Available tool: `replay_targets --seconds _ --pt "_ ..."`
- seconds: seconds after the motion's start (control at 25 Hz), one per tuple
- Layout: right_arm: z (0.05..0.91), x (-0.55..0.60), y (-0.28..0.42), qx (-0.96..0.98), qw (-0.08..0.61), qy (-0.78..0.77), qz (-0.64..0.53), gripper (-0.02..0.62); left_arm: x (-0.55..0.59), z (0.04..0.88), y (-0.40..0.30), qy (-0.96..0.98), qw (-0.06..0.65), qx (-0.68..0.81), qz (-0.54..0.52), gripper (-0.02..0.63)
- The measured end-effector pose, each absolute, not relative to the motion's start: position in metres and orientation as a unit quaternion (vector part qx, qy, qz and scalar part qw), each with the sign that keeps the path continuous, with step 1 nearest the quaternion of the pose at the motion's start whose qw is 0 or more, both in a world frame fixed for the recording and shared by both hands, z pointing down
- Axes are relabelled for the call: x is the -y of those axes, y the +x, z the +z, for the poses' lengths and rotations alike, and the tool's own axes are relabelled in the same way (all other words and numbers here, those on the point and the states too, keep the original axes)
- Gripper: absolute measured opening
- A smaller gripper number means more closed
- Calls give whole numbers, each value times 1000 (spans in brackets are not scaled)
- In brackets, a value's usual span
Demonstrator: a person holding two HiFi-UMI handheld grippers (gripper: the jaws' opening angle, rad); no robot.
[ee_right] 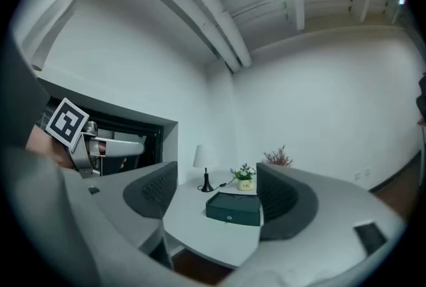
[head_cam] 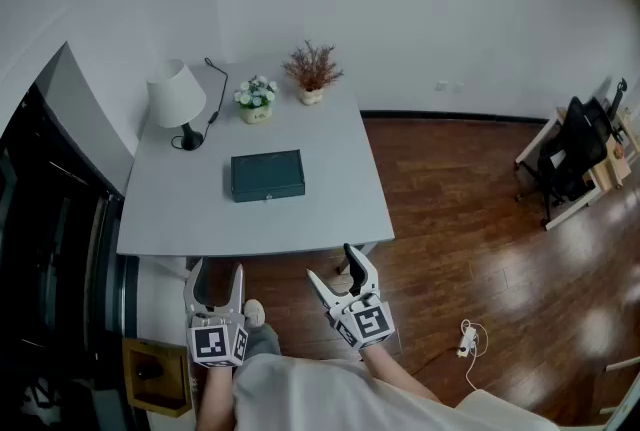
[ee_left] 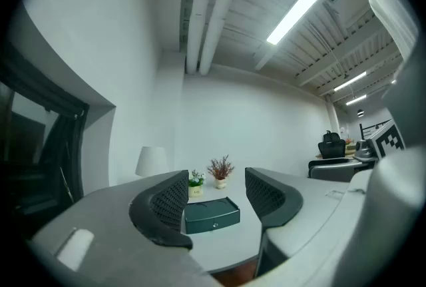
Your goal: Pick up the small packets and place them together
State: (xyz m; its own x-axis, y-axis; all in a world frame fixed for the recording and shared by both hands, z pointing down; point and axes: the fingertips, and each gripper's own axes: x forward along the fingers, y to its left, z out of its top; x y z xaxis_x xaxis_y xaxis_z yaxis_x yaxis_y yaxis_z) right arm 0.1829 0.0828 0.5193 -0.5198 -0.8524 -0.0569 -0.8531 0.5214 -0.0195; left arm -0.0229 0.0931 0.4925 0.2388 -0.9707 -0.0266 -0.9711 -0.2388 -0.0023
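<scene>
I judge the task not yet begun. I hold both grippers level, short of the near edge of the pale grey rectangular worktop [head_cam: 335, 194], touching nothing. The left gripper [head_cam: 217, 277] has its jaws wide apart with nothing between them, and so does the right gripper [head_cam: 335, 269]; through each gap I see only the worktop beyond.

I can find no small packets in any view. On the worktop lie a flat dark green box with a small front clasp [head_cam: 267, 175] near the middle, a white-shaded table lamp [head_cam: 177, 97] at the far left, and a small pot of white flowers [head_cam: 256, 99] and a pot of reddish dried sprigs [head_cam: 312, 74] along the far edge. The packets may be inside the closed box, but I cannot tell. Finding, lifting and gathering them is all still ahead.
</scene>
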Motion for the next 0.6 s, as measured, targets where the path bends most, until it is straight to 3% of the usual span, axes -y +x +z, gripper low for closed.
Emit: replay_targets --seconds 0.6 --pt "517 71 85 -841 -9 -542 12 367 71 499 -103 -842 -4 -540 18 252"
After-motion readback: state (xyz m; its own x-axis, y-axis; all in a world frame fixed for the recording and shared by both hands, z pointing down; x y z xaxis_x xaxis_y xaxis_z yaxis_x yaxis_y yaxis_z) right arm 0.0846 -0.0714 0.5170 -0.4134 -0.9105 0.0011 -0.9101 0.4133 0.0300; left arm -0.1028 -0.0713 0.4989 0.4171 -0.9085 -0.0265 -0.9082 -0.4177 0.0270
